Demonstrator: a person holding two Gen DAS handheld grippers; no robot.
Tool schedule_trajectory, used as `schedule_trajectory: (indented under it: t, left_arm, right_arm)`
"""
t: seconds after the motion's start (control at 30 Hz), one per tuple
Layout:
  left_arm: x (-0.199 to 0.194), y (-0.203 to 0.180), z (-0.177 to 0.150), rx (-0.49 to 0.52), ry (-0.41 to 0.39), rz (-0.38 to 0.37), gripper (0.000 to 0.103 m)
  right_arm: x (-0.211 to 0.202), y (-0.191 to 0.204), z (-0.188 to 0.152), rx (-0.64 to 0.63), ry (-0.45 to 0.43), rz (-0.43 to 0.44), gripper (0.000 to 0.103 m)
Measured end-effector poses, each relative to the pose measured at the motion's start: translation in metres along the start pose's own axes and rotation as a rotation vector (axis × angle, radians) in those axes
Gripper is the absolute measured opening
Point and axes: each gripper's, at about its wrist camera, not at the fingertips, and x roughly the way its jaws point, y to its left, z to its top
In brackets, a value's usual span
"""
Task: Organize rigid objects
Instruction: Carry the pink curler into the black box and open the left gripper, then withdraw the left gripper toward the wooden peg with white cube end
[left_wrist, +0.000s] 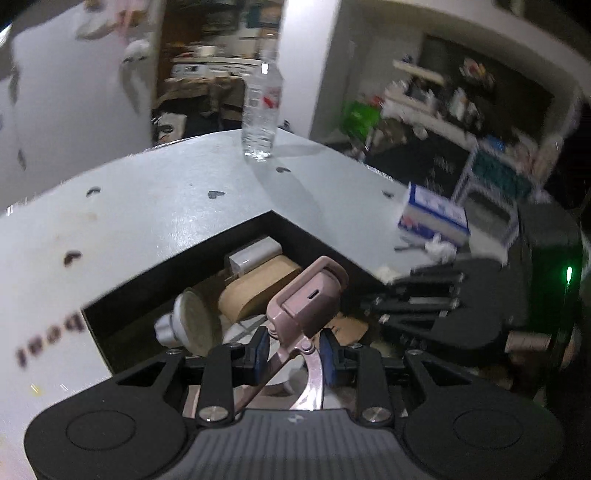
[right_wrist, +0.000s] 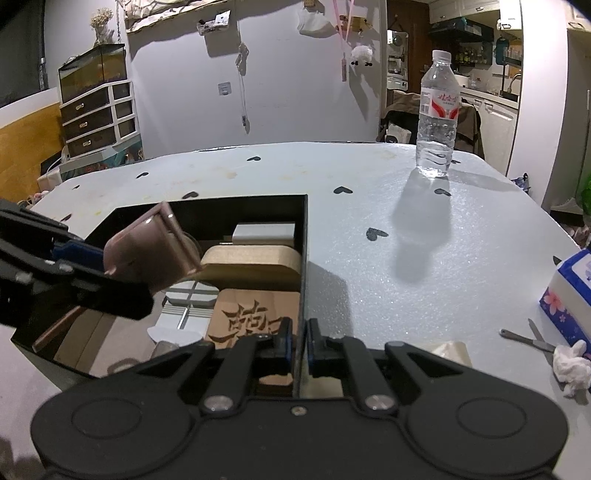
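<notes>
My left gripper (left_wrist: 293, 354) is shut on a pink folding phone stand (left_wrist: 308, 299) and holds it above the open black box (left_wrist: 184, 254); the stand (right_wrist: 153, 251) and left gripper (right_wrist: 79, 258) also show at the left of the right wrist view. My right gripper (right_wrist: 299, 345) is shut on the black box's right wall (right_wrist: 303, 251). Inside the box lie a tan oval cork block (right_wrist: 251, 264), a white block (right_wrist: 264, 232), a carved wooden coaster (right_wrist: 255, 319) and a white round part (left_wrist: 192, 325).
A clear water bottle (right_wrist: 437, 110) stands at the table's far right. A blue tissue box (right_wrist: 570, 291), small scissors (right_wrist: 528, 338) and a crumpled tissue (right_wrist: 570, 363) lie at the right edge. The pale table (right_wrist: 369, 280) has black heart marks.
</notes>
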Motion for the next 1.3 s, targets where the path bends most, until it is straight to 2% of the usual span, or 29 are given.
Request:
schedule_trajectory:
  t: [0.17, 0.3, 0.37, 0.47, 0.77, 0.93, 1.2, 1.3]
  left_arm:
    - [0.002, -0.005, -0.004, 0.166, 0.08, 0.0, 0.031]
    - [0.004, -0.006, -0.009, 0.209, 0.126, -0.018, 0.03]
    - [0.004, -0.005, -0.01, 0.199, 0.138, -0.019, 0.033]
    - [0.0, 0.001, -0.009, 0.146, 0.132, -0.019, 0.071]
    - [-0.019, 0.008, -0.008, 0.042, 0.079, -0.074, 0.074]
    - [-0.026, 0.01, -0.008, 0.011, 0.059, -0.066, 0.077]
    - [-0.039, 0.004, -0.011, -0.013, 0.035, -0.076, 0.098]
    - [-0.047, 0.002, -0.013, -0.028, 0.013, -0.064, 0.103]
  right_arm:
    - [0.0, 0.0, 0.0, 0.001, 0.0, 0.0, 0.008]
    - [0.0, 0.0, 0.0, 0.001, 0.0, 0.0, 0.008]
    - [0.0, 0.0, 0.0, 0.0, 0.0, 0.0, 0.008]
    - [0.0, 0.0, 0.0, 0.0, 0.0, -0.001, 0.008]
    - [0.0, -0.001, -0.001, -0.001, 0.001, -0.003, 0.008]
    - [0.0, -0.001, -0.001, -0.002, 0.002, -0.005, 0.008]
    - [0.0, -0.001, -0.001, -0.002, 0.002, -0.007, 0.008]
    - [0.0, -0.001, -0.001, -0.003, 0.002, -0.007, 0.008]
